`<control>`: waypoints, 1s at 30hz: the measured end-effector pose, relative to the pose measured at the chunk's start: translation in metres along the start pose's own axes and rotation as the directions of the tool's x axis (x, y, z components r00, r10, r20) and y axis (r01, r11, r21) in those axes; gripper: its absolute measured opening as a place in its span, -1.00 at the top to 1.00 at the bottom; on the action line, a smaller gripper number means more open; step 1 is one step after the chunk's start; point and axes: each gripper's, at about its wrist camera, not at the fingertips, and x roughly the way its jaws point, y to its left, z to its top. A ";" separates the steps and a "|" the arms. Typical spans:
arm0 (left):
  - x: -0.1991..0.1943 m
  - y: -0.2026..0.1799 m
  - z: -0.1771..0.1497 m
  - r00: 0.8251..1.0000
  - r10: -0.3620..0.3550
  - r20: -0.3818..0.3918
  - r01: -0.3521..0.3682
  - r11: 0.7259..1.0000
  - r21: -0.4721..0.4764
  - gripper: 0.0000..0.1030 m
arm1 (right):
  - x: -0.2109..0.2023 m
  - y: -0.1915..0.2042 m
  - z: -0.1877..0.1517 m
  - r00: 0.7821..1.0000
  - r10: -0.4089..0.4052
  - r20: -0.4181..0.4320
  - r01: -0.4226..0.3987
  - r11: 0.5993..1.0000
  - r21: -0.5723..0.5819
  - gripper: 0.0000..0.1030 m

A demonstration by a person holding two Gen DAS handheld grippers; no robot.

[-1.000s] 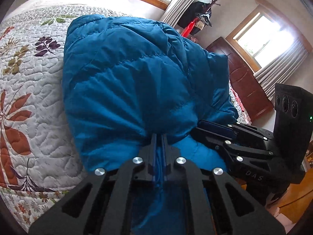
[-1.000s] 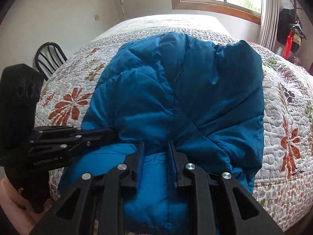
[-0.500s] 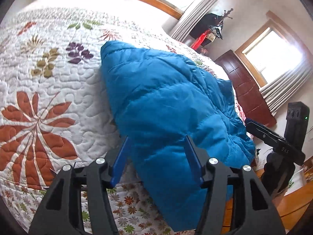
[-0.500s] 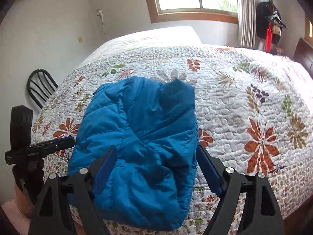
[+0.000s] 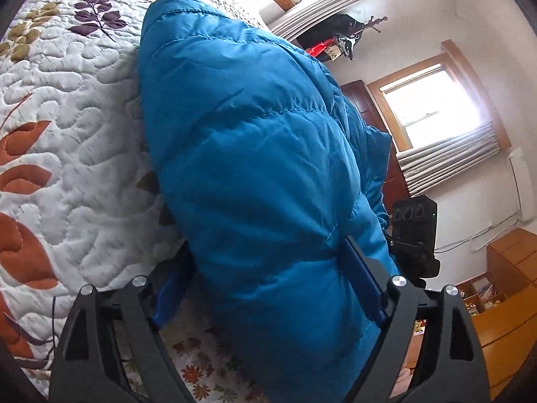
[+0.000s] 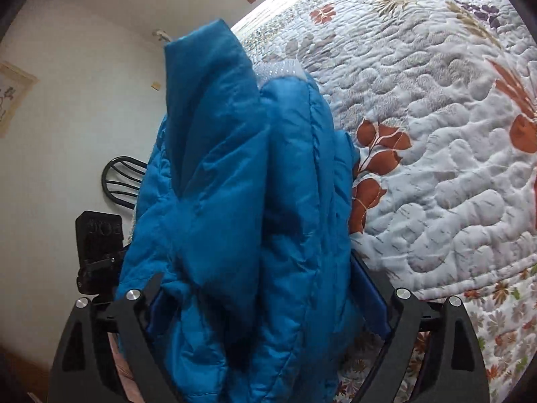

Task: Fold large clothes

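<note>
A blue puffer jacket (image 5: 251, 134) lies folded in a thick bundle at the near edge of the floral quilted bed (image 5: 67, 134). My left gripper (image 5: 265, 252) straddles the bundle's near end; its jaws are opening wide, the jacket bulging between the blue pads. In the right wrist view the jacket (image 6: 235, 184) fills the middle, a flap standing up at the top. My right gripper (image 6: 256, 268) straddles it too, jaws opening, fabric between them. Each view shows the other gripper's black body beside the jacket: the right one (image 5: 414, 235), the left one (image 6: 99, 245).
The quilt (image 6: 436, 134) spreads out beyond the jacket. A black chair (image 6: 120, 181) stands by the white wall. A dark wardrobe (image 5: 362, 100), a window (image 5: 433, 107), a coat rack (image 5: 345, 37) and wooden shelves (image 5: 510, 268) lie past the bed's edge.
Both grippers let go of the pinched fabric and their jaws widened. Both then came lower and closer, rolled, and now straddle the jacket bundle.
</note>
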 end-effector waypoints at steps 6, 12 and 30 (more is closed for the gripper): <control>0.001 -0.014 -0.011 0.998 -0.001 0.057 -0.002 0.998 0.056 -0.12 | 0.001 -0.001 -0.004 0.997 0.080 0.023 -0.079 0.996 -0.027 -0.28; -0.012 -0.046 -0.026 0.991 0.021 0.132 -0.038 0.991 0.129 0.07 | -0.017 0.011 -0.020 0.985 0.129 0.111 -0.119 0.989 -0.088 0.09; -0.138 -0.028 0.037 0.897 0.093 0.432 -0.154 0.982 0.106 0.09 | 0.060 0.164 0.109 0.980 0.197 0.016 -0.182 0.932 -0.314 0.11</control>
